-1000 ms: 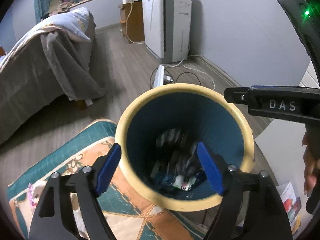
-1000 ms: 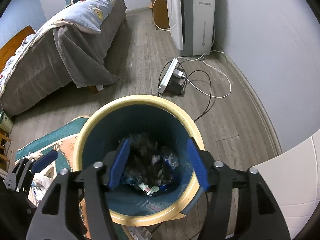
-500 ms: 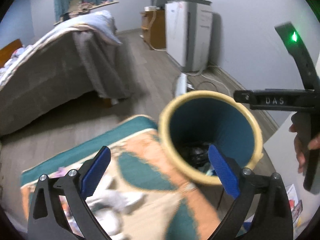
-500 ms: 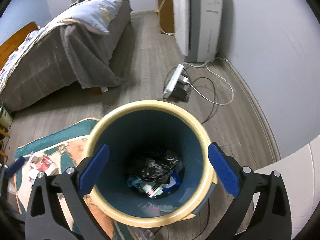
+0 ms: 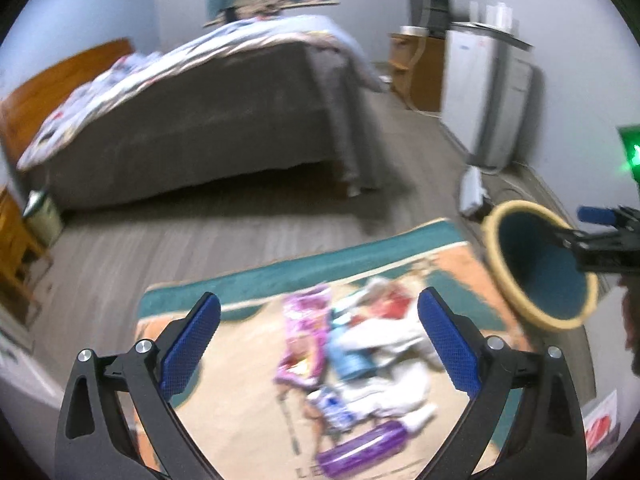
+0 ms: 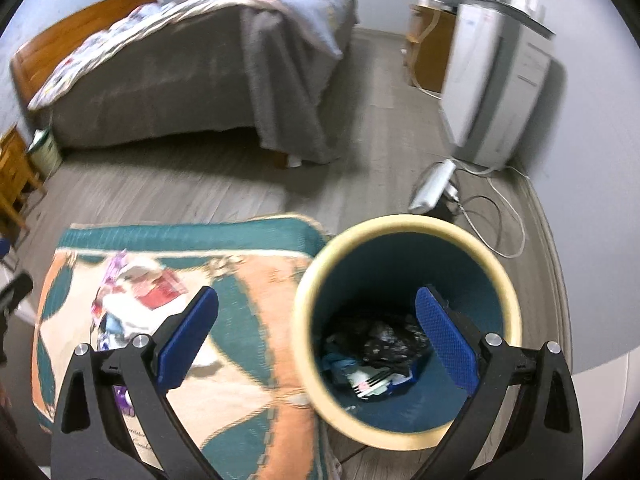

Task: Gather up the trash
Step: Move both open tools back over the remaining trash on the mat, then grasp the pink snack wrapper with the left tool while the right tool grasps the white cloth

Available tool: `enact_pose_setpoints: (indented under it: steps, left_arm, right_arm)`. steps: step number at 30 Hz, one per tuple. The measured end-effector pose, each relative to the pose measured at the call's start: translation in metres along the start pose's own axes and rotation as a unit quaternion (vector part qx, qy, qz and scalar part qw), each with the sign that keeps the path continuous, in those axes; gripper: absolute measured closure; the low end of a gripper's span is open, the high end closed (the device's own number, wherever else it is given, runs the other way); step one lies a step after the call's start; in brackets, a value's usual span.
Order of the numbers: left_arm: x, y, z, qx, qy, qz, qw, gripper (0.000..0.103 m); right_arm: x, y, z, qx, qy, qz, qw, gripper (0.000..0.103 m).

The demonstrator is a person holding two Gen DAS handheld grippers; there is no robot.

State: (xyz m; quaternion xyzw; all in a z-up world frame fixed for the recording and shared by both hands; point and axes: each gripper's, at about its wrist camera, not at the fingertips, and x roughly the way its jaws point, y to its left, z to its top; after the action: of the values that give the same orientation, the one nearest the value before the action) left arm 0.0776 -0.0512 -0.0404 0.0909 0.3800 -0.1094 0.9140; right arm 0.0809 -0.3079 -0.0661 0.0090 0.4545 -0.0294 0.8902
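Left claw [image 5: 318,340] hangs wide open and empty above a litter pile [image 5: 360,364] on the patterned rug [image 5: 240,380], its jaws having just spread to full width w/ nothing between them. The pile sits straight ahead of and below that claw, well left of the yellow-rimmed bin [image 5: 540,272]; a purple bottle [image 5: 360,454] at the pile's near end lies on its side, long axis running roughly across the claw's gap, while a pink-purple wrapper [image 5: 304,340] runs lengthwise away from the claw.

Right claw [image 6: 316,340] is likewise gaping and empty, its right pad over the bin's mouth [image 6: 404,232], where black plastic and scraps [image 6: 376,348] already lie at the bottom. The left claw looks the nearer to the pile, so the next pick likely falls to it.

Writing: a few letters near the rug's edge, beside the bottle, too blurred to read; no brand legible on any wrapper.
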Motion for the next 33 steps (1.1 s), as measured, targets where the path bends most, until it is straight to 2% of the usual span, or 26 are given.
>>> enact_pose_setpoints:
  steps: [4,7,11,14,21,25,28,33]
  left_arm:
    - [0.015,0.03,-0.008,0.01,0.012,0.032,0.9994,0.005]
    - [0.029,0.051,-0.011,0.002,0.022,0.041,0.9989,0.005]
    - [0.044,0.068,-0.012,-0.025,0.035,0.037,0.9984,0.005]
    - [0.056,0.076,-0.017,-0.046,0.051,0.014,0.9975,0.005]
    - [0.081,0.063,-0.031,0.0,0.09,0.011,0.9959,0.005]
    - [0.095,0.055,-0.037,0.033,0.11,0.003,0.9934,0.005]
    - [0.106,0.054,-0.04,0.036,0.129,-0.001,0.991,0.005]
    - [0.122,0.045,-0.042,0.045,0.151,-0.018,0.9874,0.008]
  right_arm:
    - [0.011,0.031,-0.006,-0.043,0.009,0.002,0.999,0.006]
    - [0.024,0.053,-0.011,-0.08,0.024,0.002,0.997,0.006]
    - [0.038,0.069,-0.011,-0.088,0.039,0.018,0.995,0.006]
    - [0.047,0.074,-0.01,-0.071,0.05,0.044,0.995,0.006]
    - [0.071,0.095,-0.014,-0.092,0.089,0.07,0.989,0.006]
    - [0.077,0.114,-0.021,-0.133,0.1,0.081,0.983,0.006]
    - [0.084,0.126,-0.028,-0.16,0.117,0.098,0.975,0.006]
    - [0.095,0.135,-0.034,-0.187,0.14,0.107,0.966,0.015]
